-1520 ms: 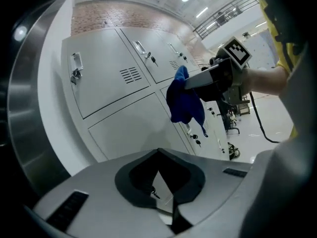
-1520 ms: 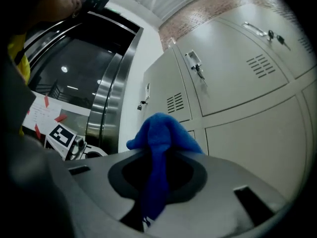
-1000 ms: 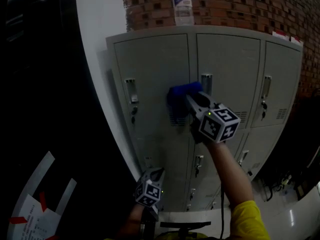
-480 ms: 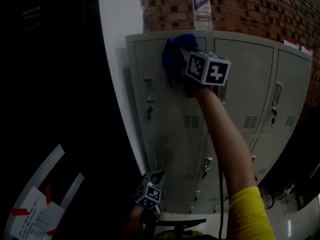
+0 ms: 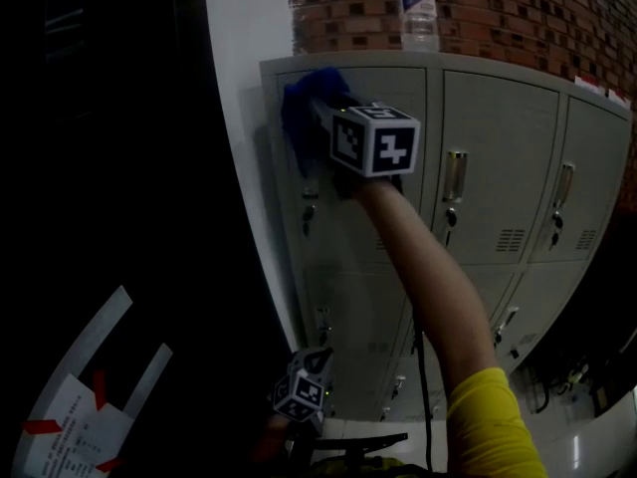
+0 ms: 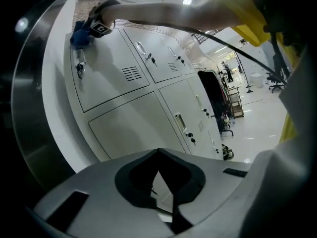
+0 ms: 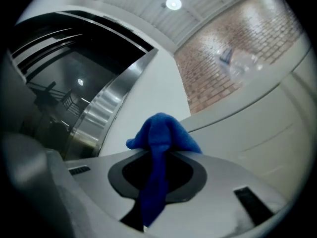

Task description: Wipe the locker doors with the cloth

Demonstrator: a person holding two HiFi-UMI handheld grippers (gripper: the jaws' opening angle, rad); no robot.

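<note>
- Cloth, blue and bunched, is pressed against the top-left locker door at its upper left corner
- Right gripper is clamped on the cloth, with a fold trailing down between its jaws
- Left gripper hangs low and near, jaws together, holding nothing
- Water bottle stands on the locker top

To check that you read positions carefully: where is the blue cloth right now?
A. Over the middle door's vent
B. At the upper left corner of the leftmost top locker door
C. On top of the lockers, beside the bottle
B: the right claw holds the blue cloth at the top left corner of the leftmost locker door.
</note>
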